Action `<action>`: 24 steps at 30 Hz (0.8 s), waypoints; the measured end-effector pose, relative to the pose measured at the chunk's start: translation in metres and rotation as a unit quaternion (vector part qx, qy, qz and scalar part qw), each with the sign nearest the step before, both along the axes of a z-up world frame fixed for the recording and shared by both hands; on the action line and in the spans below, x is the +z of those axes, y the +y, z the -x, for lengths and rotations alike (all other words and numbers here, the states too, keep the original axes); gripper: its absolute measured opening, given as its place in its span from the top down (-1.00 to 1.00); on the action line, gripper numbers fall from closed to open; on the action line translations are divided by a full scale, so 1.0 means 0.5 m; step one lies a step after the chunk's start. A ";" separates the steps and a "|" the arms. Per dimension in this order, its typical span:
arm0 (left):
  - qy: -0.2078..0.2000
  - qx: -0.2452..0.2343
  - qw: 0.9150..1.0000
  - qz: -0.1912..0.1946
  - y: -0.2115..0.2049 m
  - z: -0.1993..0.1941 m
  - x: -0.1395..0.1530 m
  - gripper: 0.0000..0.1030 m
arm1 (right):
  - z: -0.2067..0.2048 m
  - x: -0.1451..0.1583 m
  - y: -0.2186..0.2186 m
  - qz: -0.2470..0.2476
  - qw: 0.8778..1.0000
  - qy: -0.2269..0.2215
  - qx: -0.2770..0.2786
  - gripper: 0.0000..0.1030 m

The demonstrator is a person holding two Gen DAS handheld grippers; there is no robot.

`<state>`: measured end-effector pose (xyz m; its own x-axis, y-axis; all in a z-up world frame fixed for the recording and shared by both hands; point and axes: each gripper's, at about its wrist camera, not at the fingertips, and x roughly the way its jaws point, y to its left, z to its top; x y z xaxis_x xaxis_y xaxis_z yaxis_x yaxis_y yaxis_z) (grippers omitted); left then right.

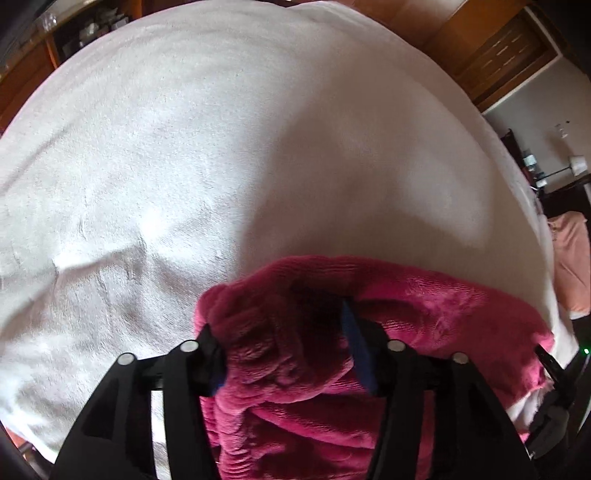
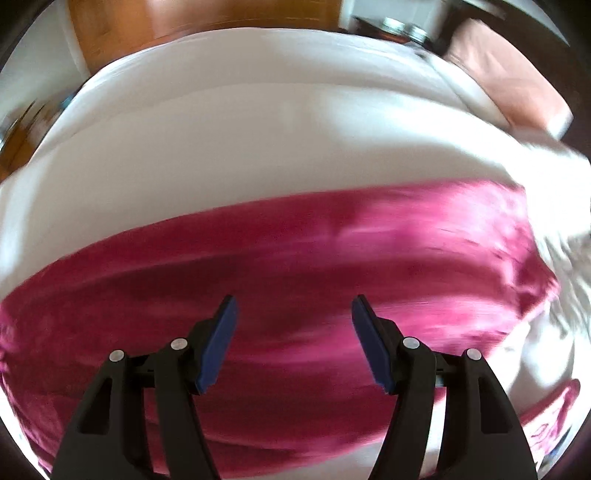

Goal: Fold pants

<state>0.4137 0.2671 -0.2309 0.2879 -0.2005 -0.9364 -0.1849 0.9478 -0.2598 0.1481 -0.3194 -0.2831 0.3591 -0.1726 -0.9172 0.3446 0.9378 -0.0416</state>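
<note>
The pants (image 1: 424,306) are magenta plush fabric lying on a white bedspread (image 1: 221,147). In the left wrist view a bunched end of them fills the gap between the fingers of my left gripper (image 1: 284,328); the jaws stand wide apart with the fabric mounded between them. In the right wrist view the pants (image 2: 295,251) stretch as a long band across the bed, blurred by motion. My right gripper (image 2: 293,314) is open and empty just above that band. The other gripper's black body (image 1: 554,373) shows at the right edge of the left wrist view.
The white bedspread (image 2: 258,129) covers the bed. A wooden headboard or cabinet (image 1: 461,33) stands at the far side. A peach cloth (image 2: 509,74) lies at the bed's right edge. A lamp and dark furniture (image 1: 569,173) stand to the right.
</note>
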 end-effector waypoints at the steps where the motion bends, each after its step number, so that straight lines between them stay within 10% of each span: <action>1: 0.001 0.003 1.000 -0.005 -0.006 0.001 0.002 -0.18 | 0.008 0.004 -0.042 0.000 1.000 -0.001 -0.018 -0.27; 9: 0.023 0.029 0.997 -0.074 -0.091 0.016 0.039 -0.43 | 0.017 0.048 -0.345 0.011 0.991 -0.022 -0.129 -0.27; 24: 0.011 0.095 0.990 -0.106 -0.134 0.075 0.126 -0.51 | -0.009 -0.002 -0.539 -0.108 0.957 -0.037 -0.265 -0.36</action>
